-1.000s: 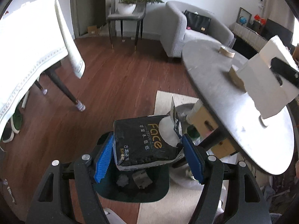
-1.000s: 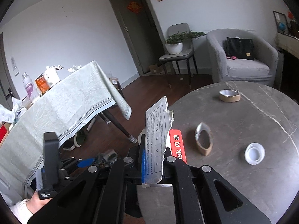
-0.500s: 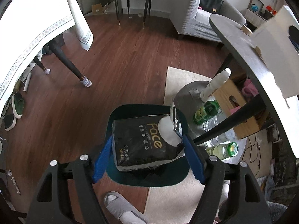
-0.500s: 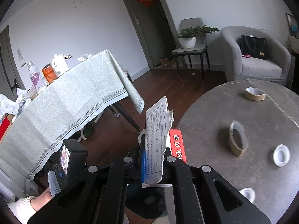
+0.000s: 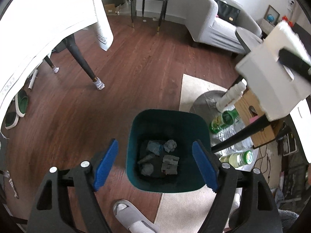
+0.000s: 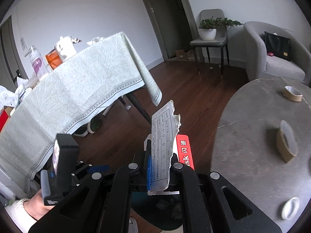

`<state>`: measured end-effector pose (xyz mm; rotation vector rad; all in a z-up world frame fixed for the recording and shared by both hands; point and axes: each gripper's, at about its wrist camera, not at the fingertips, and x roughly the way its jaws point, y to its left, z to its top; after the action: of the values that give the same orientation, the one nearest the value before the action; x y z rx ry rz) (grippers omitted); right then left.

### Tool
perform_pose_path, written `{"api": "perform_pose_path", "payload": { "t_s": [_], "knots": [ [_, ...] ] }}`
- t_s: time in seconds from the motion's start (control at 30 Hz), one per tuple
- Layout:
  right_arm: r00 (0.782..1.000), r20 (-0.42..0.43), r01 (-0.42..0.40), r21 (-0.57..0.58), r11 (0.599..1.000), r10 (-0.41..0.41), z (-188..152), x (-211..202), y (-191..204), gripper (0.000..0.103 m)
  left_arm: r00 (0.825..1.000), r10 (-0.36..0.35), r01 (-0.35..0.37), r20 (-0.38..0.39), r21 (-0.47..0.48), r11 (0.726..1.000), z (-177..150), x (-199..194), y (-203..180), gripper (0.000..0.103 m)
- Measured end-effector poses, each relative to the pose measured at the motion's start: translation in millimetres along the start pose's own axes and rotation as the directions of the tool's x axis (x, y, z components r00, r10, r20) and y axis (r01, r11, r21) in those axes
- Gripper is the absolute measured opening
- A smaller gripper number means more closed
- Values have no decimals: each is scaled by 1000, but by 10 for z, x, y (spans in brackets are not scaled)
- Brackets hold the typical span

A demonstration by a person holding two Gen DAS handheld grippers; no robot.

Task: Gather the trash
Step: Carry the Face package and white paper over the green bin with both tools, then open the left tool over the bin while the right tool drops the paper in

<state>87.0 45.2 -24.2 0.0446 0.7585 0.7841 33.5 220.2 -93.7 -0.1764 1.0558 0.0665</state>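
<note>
Crumpled scraps (image 5: 158, 159) at the bottom of the teal bin (image 5: 136, 128) on the wood floor (image 5: 136, 62). Directly above, left gripper (image 5: 155, 163) spread wide, holding nothing. Torn printed packaging (image 6: 163, 147) pinched upright in the right gripper (image 6: 158, 165), beside the round grey worktop (image 6: 252, 136) carrying tape rolls (image 6: 287, 143).

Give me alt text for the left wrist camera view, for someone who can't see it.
The left hand-held gripper hangs open and empty above a dark green trash bin holding crumpled scraps, on a wood floor. Bottles crowd beside the bin at right, a grey slipper shows below, and a torn white package, pinched by the other gripper, fills the upper right.
</note>
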Motion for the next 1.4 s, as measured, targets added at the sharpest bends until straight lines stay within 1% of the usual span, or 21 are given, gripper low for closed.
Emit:
{"api": "perform_pose_path", "payload": {
  "t_s": [0.23,0.33,0.43,0.53,0.63,0.83,0.93,1.0,1.17,1.23,1.27,1.3,1.33,1.37,1.4],
  "knots": [
    [998,-66,8,-25,1000,-9,-76,311,121,7,997,12,-11,82,-22,1000,18,-208,160,72],
    [994,-105,15,-39,999,-19,-132,467,173,7,994,9,-4,113,-38,999,32,-302,228,68],
    [990,-137,13,-45,999,-19,-190,602,205,7,992,2,4,130,-49,999,39,-364,253,64],
    [984,-177,15,-50,999,-23,-262,774,241,7,990,9,-1,141,-53,999,43,-417,275,60],
    [973,-227,16,-59,998,-29,-351,954,273,7,989,-7,16,148,-60,998,48,-458,304,55],
    [956,-286,41,-75,996,-61,-495,1148,277,8,980,-45,57,192,-56,997,64,-594,290,48],
    [945,-318,59,-77,995,-80,-574,1217,238,8,975,-59,70,213,-45,997,85,-661,252,44],
    [938,-335,65,-81,995,-89,-616,1248,214,8,970,-72,83,231,-35,996,95,-713,211,43],
    [913,-390,88,-93,992,-117,-771,1343,136,8,958,-94,101,272,-11,995,119,-832,120,42],
    [903,-412,85,-100,991,-119,-830,1355,127,9,952,-103,108,288,-3,994,121,-879,98,42],
    [902,-414,87,-104,991,-122,-840,1349,130,17,950,-105,109,293,1,994,122,-901,79,42],
    [901,-415,88,-106,990,-125,-849,1341,136,37,948,-108,112,299,6,994,124,-921,64,42],
    [902,-413,86,-107,991,-123,-855,1323,142,46,945,-112,113,307,12,993,129,-948,42,42],
    [904,-410,85,-106,991,-121,-851,1315,145,54,944,-112,112,311,17,994,130,-966,23,42],
    [907,-405,81,-106,991,-117,-848,1290,153,53,941,-113,112,318,22,993,135,-993,-5,42]
  ]
}}
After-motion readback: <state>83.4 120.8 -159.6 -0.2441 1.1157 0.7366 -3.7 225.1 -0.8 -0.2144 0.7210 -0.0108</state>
